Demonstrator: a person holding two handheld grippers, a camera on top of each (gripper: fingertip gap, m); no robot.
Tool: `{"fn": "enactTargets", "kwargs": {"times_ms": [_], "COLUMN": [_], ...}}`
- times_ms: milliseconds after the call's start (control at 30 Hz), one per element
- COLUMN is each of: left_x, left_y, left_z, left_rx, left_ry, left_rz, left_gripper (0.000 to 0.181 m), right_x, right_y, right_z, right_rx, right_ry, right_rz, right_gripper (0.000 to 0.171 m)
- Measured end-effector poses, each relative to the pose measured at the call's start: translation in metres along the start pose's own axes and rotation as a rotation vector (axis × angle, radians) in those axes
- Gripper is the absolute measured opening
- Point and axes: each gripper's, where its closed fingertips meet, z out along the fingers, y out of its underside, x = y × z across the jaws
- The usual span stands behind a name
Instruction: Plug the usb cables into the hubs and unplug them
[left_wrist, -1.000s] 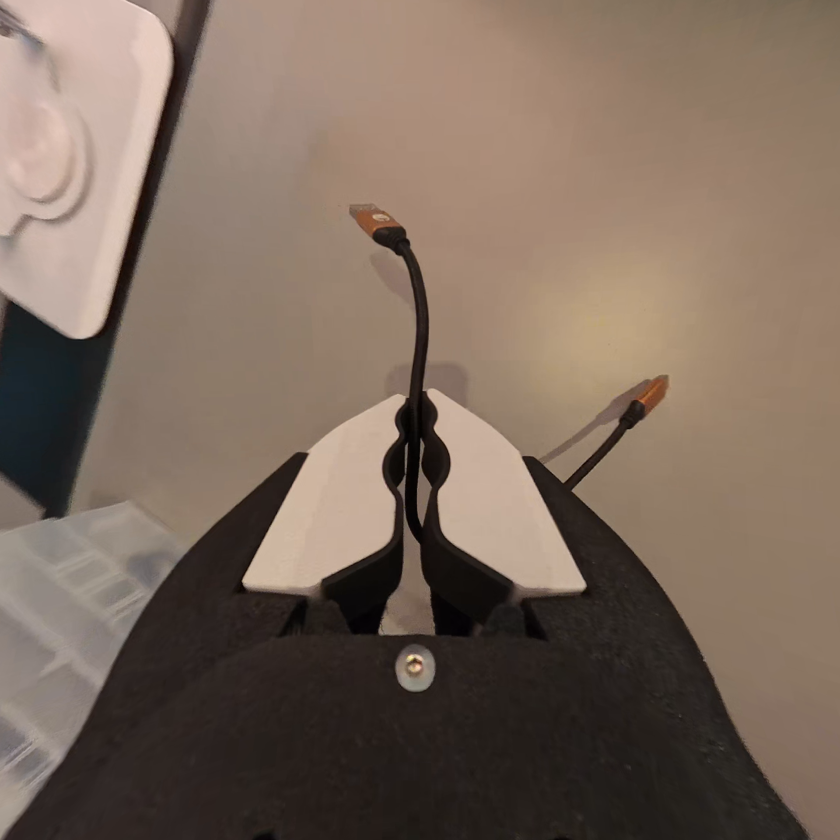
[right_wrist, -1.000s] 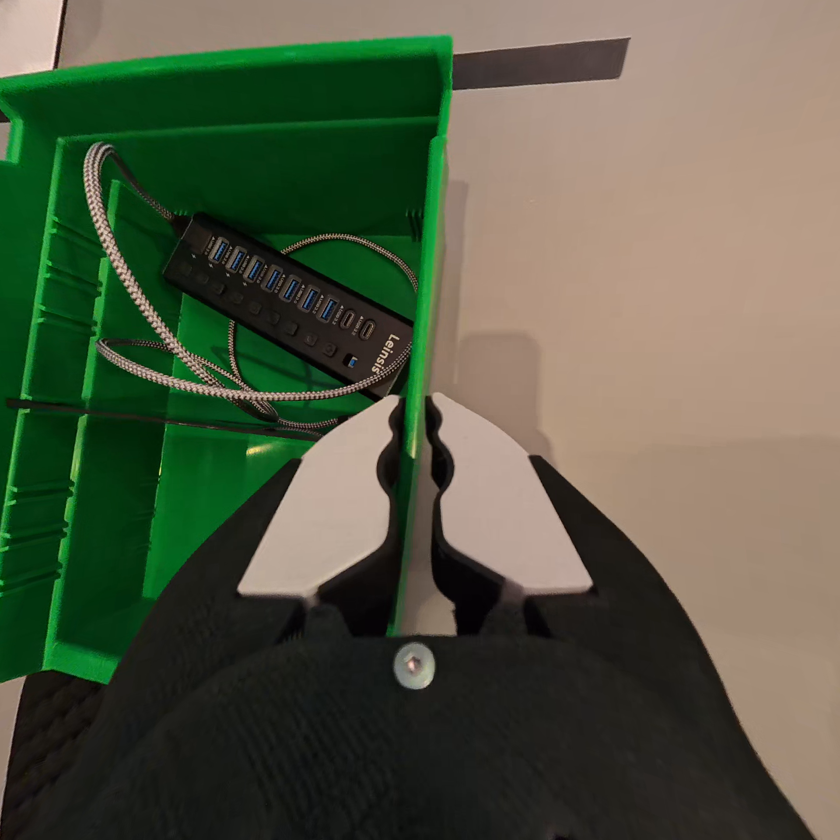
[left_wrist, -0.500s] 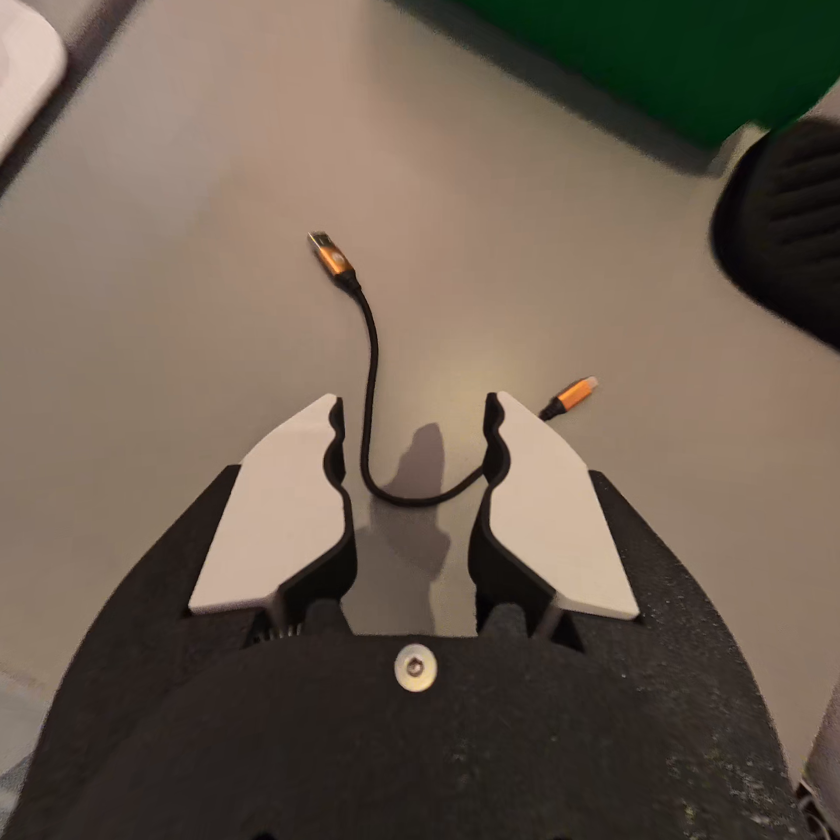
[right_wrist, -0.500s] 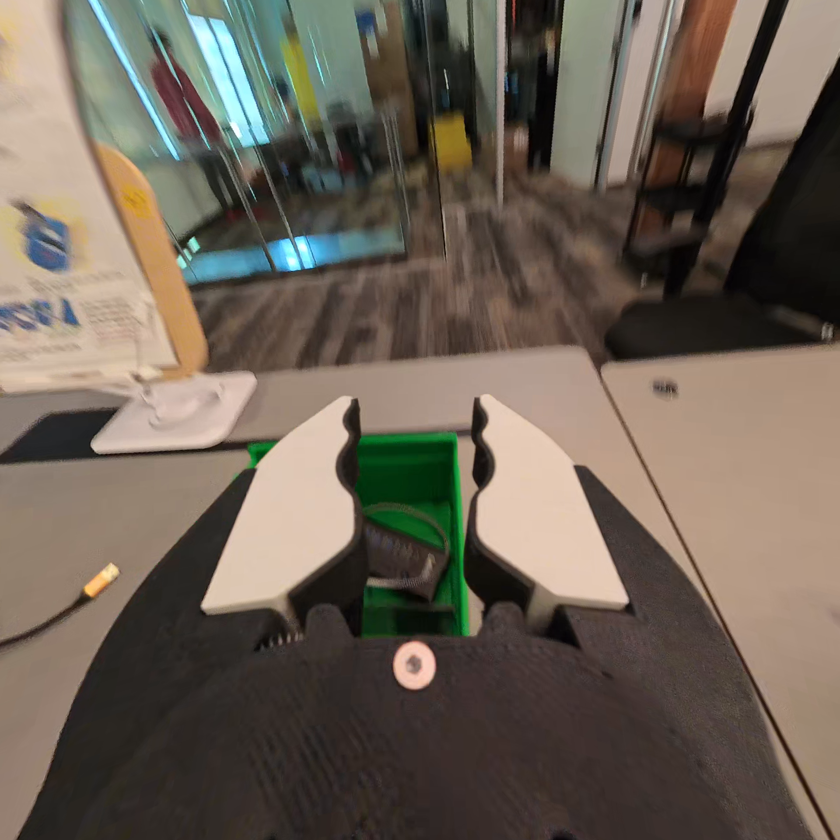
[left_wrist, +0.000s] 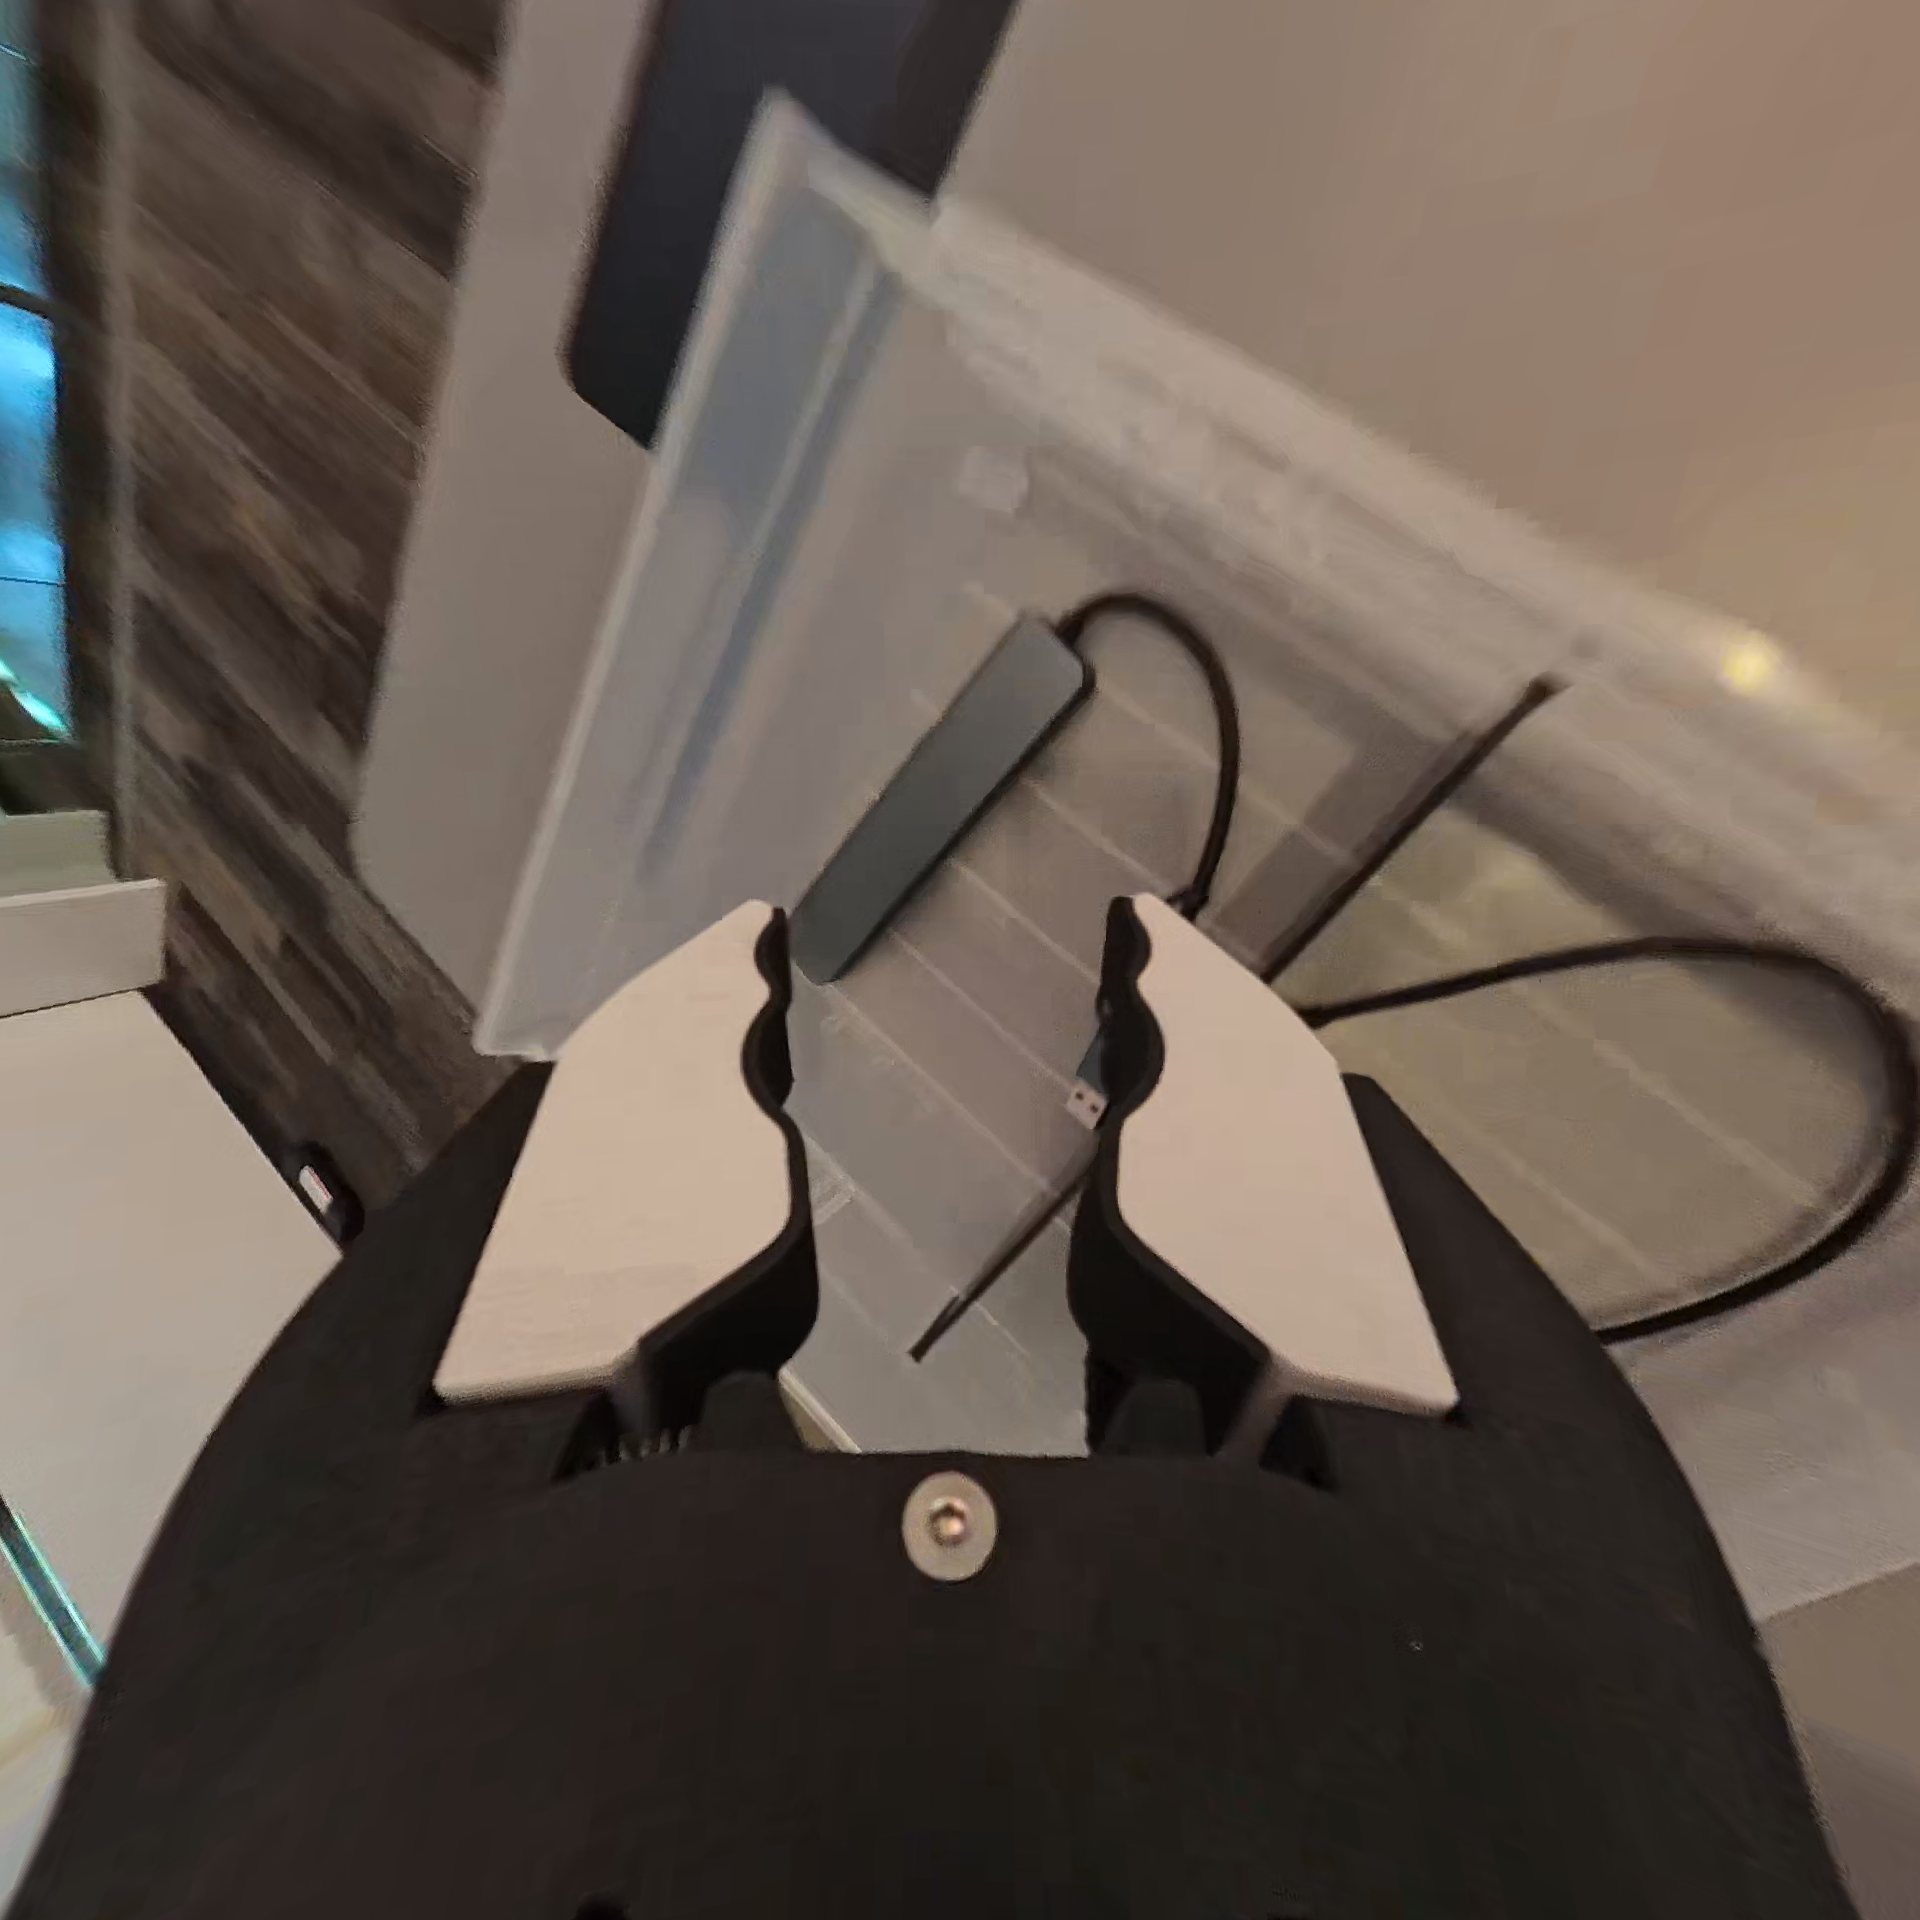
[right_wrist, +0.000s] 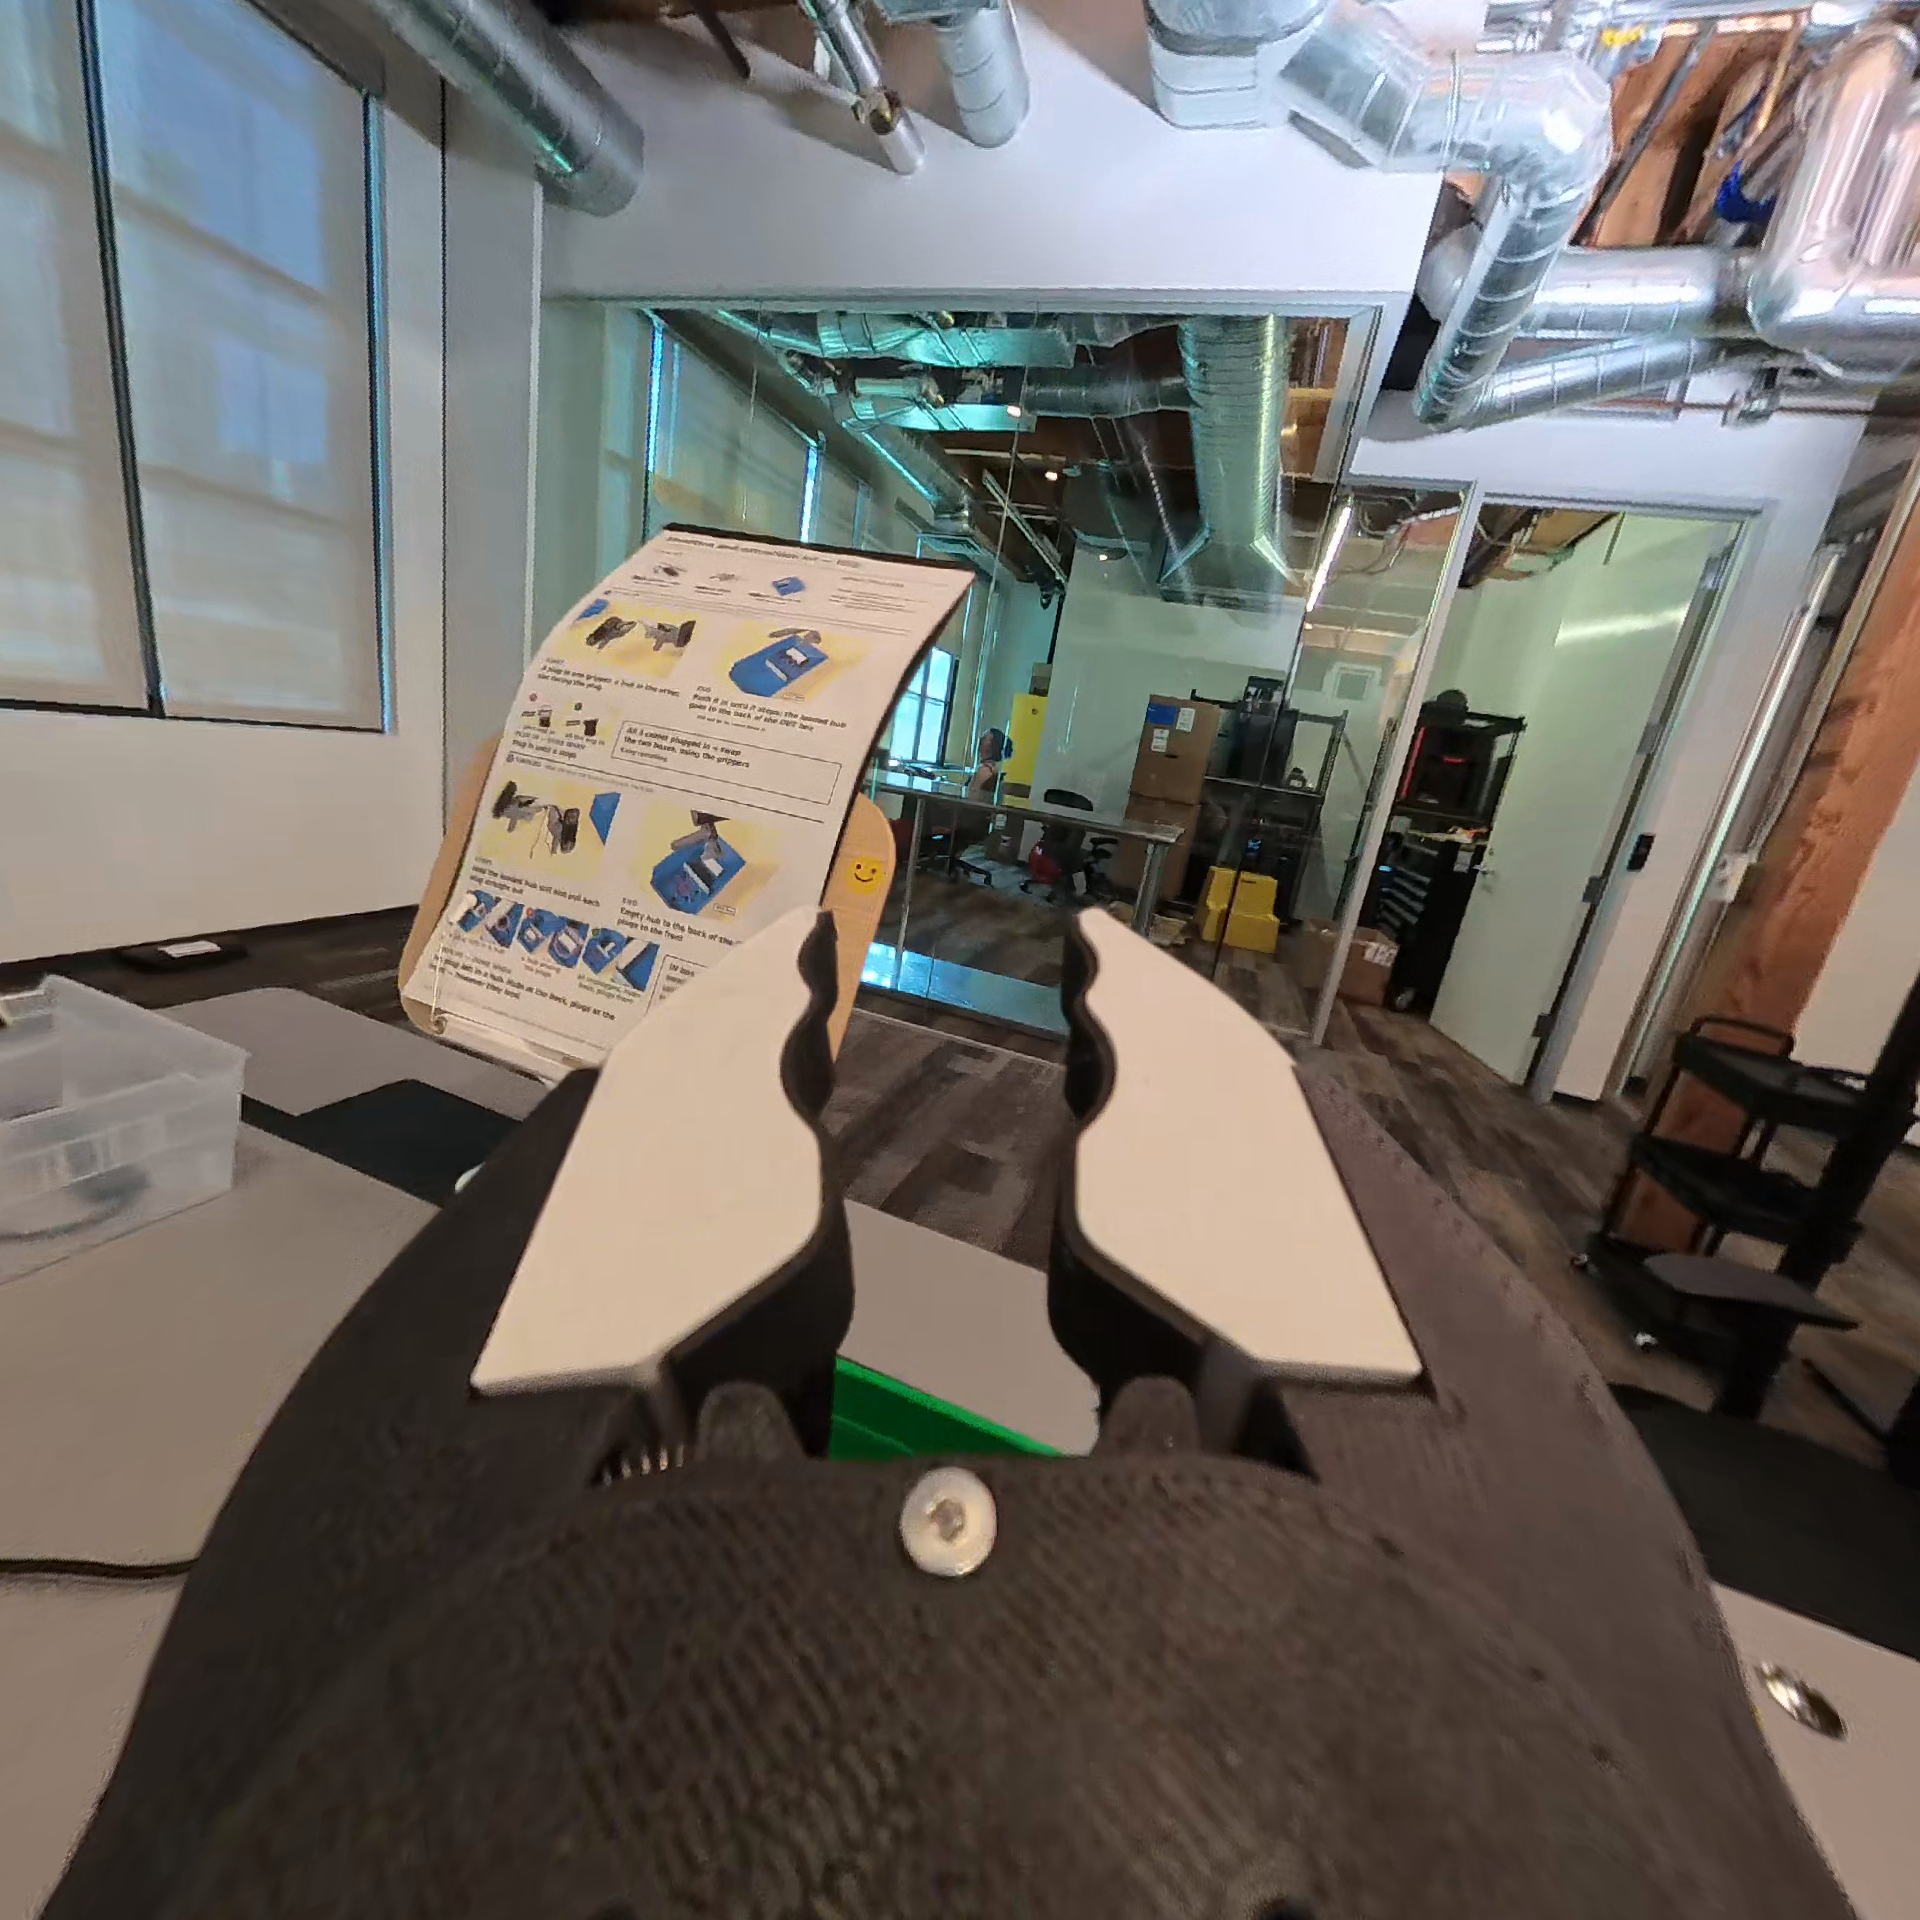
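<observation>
In the left wrist view my left gripper (left_wrist: 943, 920) is open and empty above a clear plastic bin (left_wrist: 727, 665). A slim grey USB hub (left_wrist: 940, 805) lies in the bin, its black cable (left_wrist: 1226, 748) looping round to a blue-tipped USB plug (left_wrist: 1089, 1091) beside my right finger. Another black cable (left_wrist: 1829, 1164) loops at the right. In the right wrist view my right gripper (right_wrist: 948, 930) is open and empty, raised and pointing across the room. A corner of the green bin (right_wrist: 914, 1408) shows low between its fingers. The black multi-port hub is hidden.
In the right wrist view a printed instruction sheet on a stand (right_wrist: 675, 800) stands at the back of the grey table (right_wrist: 187, 1382). The clear bin (right_wrist: 104, 1112) is at the left. A black cable (right_wrist: 83, 1564) lies at the left edge. Black carts (right_wrist: 1756, 1195) stand right. My left tips are roughly 10 cm from the slim grey USB hub (left_wrist: 940, 805).
My left gripper let go of the orange-tipped cable, opened and swung over the clear bin with the grey hub. My right gripper released the green bin's wall, opened and tilted up toward the room.
</observation>
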Motion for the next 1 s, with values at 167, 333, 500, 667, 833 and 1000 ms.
{"fn": "enactTargets", "kwargs": {"times_ms": [167, 333, 500, 667, 833, 1000], "left_x": [-0.004, -0.002, -0.001, 0.004, 0.014, 0.015], "left_y": [0.025, 0.019, 0.017, 0.009, -0.005, -0.01], "left_z": [0.055, 0.08, 0.099, 0.104, 0.102, 0.103], "left_rx": [-0.103, -0.076, -0.093, -0.045, 0.107, 0.127], "left_ry": [0.176, 0.301, 0.326, 0.389, 0.422, 0.417], "left_rz": [0.086, 0.185, 0.321, 0.312, 0.319, 0.265], "left_gripper": [0.039, 0.047, 0.048, 0.031, 0.032, 0.032], "right_x": [-0.034, -0.039, -0.057, -0.075, -0.079, -0.084], "right_y": [-0.008, 0.009, 0.018, 0.029, 0.045, 0.053], "right_z": [0.009, 0.021, 0.03, 0.039, 0.046, 0.047], "right_rx": [0.079, 0.005, -0.051, -0.087, -0.144, -0.184], "right_ry": [-0.206, -0.221, -0.273, -0.339, -0.342, -0.368], "right_rz": [0.125, 0.11, 0.067, 0.045, 0.02, 0.009], "right_gripper": [0.041, 0.041, 0.041, 0.041, 0.041, 0.041]}}
